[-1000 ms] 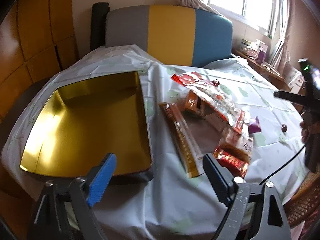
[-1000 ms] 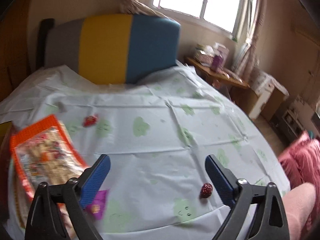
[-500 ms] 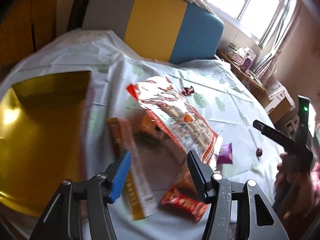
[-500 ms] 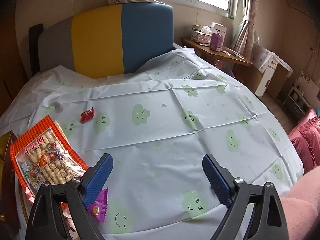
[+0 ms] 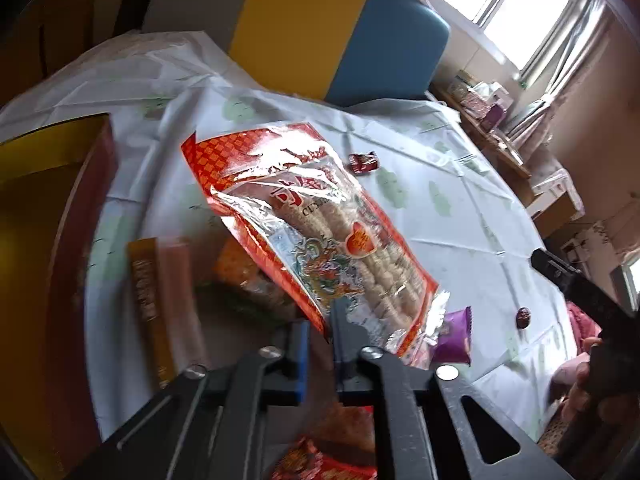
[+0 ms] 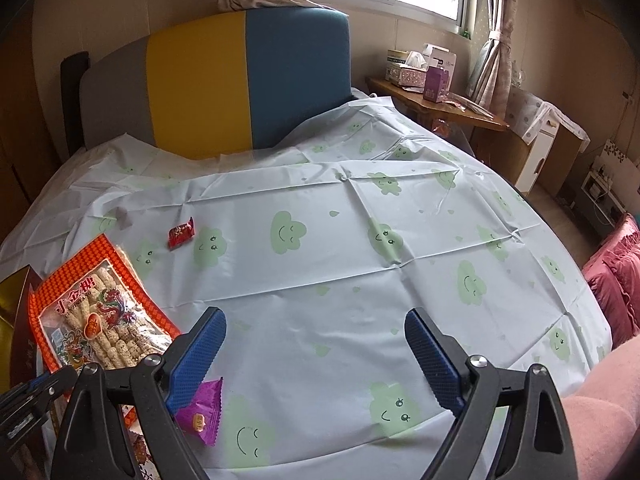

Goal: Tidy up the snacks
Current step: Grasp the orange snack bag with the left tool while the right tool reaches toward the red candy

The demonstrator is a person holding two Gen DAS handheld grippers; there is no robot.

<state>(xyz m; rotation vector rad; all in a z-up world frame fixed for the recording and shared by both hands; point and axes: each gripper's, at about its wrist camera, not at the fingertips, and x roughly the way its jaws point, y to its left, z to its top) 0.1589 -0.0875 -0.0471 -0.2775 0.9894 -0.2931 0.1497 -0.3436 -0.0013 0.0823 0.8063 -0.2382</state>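
Observation:
A big orange bag of rice sticks (image 5: 312, 216) lies on the cloud-print tablecloth, also seen in the right wrist view (image 6: 100, 320). My left gripper (image 5: 320, 330) is shut on the bag's near lower edge, its blue and black fingers pinching the foil. A gold tray (image 5: 36, 208) sits to the left. A long gold and pink box (image 5: 160, 292) and an orange packet (image 5: 236, 268) lie beside and under the bag. My right gripper (image 6: 316, 344) hangs open over bare cloth with nothing between its fingers. A purple candy (image 6: 200, 412) lies by its left finger.
A small red candy (image 6: 181, 233) lies beyond the bag and a dark round sweet (image 5: 523, 317) lies near the right edge. A red packet (image 5: 320, 460) shows under my left gripper. A grey, yellow and blue chair back (image 6: 248, 80) stands behind the table. A pink sleeve (image 6: 600, 420) is at bottom right.
My left gripper has swung right from the gold tray to the orange bag and its jaws have gone from wide open to shut. The right gripper has stayed open and hardly moved.

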